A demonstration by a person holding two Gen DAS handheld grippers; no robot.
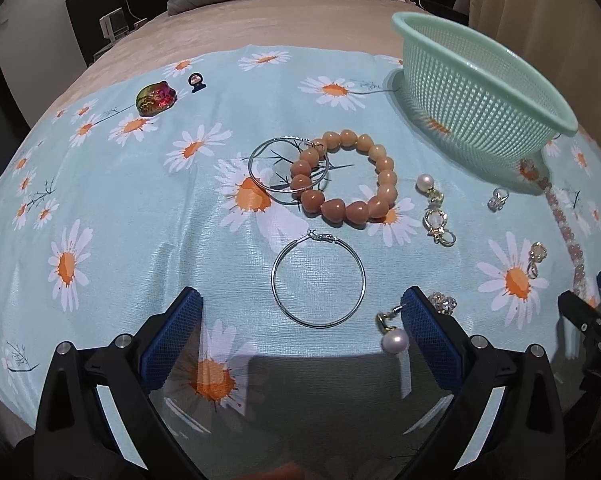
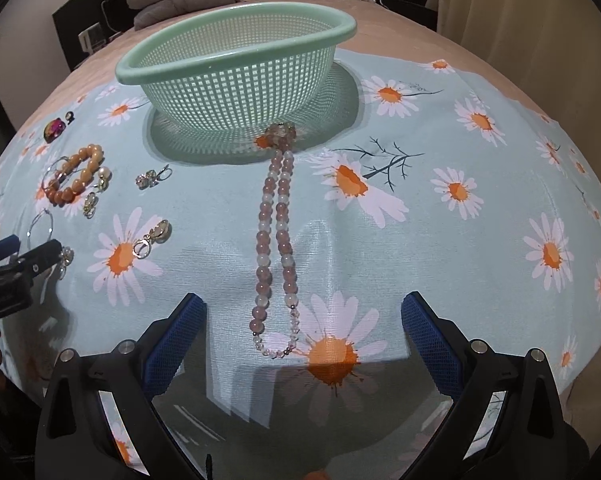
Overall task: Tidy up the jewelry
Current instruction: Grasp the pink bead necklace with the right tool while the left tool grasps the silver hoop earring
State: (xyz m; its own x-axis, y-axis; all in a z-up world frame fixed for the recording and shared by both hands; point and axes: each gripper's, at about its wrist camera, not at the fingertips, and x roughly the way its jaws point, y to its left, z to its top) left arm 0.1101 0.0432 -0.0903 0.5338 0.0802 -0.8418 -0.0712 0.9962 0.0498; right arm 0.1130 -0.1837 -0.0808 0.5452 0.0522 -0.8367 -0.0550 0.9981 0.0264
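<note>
Necklace (image 2: 275,240) lies on the daisy cloth (image 2: 440,240), long axis running straight from the right gripper (image 2: 303,340) toward the basket (image 2: 236,40); the right is nearer. Both grippers gape empty; left gripper (image 1: 302,336) faces a hoop earring (image 1: 318,280).

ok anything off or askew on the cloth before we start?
One thing: the pink bead necklace has its far end tucked under the green basket, so the basket sits on it. One hoop earring also overlaps the orange bead bracelet. Nothing looks broken or spilled; both grippers are open and empty.
</note>
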